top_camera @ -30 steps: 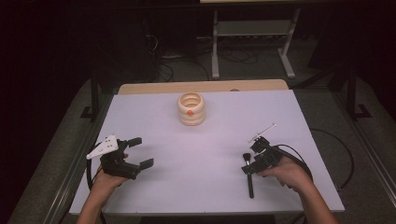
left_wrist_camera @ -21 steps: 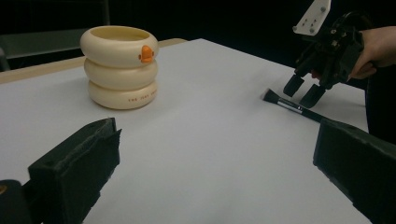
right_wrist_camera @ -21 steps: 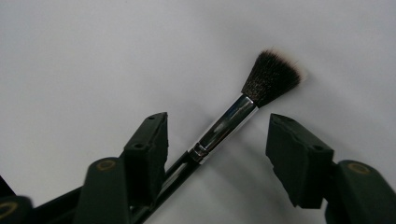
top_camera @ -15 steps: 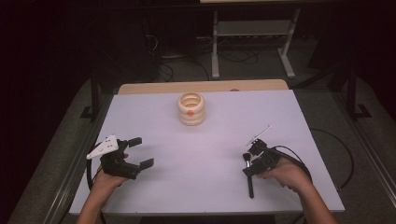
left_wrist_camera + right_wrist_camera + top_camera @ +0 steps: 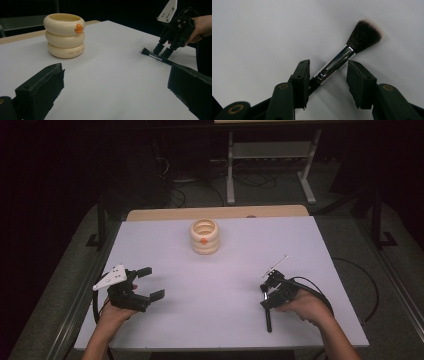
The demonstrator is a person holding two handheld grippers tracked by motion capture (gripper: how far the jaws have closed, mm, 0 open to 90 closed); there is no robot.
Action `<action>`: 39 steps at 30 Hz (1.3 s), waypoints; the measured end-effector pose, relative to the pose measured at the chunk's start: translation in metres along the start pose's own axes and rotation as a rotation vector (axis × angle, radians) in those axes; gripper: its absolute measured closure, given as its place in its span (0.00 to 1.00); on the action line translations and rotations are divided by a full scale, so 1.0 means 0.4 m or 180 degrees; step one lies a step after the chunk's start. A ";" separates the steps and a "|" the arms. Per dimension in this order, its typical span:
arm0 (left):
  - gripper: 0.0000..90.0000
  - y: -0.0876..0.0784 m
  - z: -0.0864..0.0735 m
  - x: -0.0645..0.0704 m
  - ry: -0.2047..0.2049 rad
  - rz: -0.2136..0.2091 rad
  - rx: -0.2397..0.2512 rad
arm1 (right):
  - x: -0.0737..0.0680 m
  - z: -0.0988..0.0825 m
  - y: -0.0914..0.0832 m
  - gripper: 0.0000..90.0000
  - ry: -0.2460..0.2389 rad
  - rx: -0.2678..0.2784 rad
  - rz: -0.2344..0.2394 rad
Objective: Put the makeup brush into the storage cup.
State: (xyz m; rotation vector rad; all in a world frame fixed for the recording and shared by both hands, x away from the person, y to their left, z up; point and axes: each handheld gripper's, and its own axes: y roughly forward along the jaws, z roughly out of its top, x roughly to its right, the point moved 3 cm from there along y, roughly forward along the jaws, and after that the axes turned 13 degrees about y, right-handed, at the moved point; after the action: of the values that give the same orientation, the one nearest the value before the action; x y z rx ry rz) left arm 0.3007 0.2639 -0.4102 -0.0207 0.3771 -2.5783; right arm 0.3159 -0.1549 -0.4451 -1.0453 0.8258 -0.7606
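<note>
Straddling the brush (image 5: 342,60), your right gripper (image 5: 329,77) pointed down at the table (image 5: 225,285) near its right front corner. Its jaws had just been closing, with the brush's metal ferrule between them; one pad looked to be against the handle, the other stood apart from it, so the jaws were not yet clamped. The brush lay flat on the table, bristles fanned out beyond the jaw tips. You held the left gripper (image 5: 142,285) near the left front edge, its jaws spread wide with nothing between them. The cream ringed pot (image 5: 204,236) stood upright toward the far middle, well apart from both grippers.
</note>
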 end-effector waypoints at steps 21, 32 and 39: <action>0.00 -0.002 0.001 -0.001 0.0015 0.0002 0.0001 | 0.007 -0.001 0.007 0.72 -0.0034 -0.0070 -0.0132; 0.00 -0.002 0.001 -0.001 0.0010 0.0006 0.0006 | 0.013 -0.001 0.006 0.79 -0.0052 -0.0081 -0.0162; 0.00 -0.002 0.001 -0.001 0.0016 0.0003 0.0000 | 0.016 -0.002 0.006 0.82 -0.0050 -0.0083 -0.0183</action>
State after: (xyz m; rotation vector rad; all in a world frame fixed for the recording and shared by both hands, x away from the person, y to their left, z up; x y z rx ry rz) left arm 0.3004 0.2647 -0.4094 -0.0142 0.3788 -2.5778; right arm 0.3186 -0.1599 -0.4488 -1.1008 0.7968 -0.7912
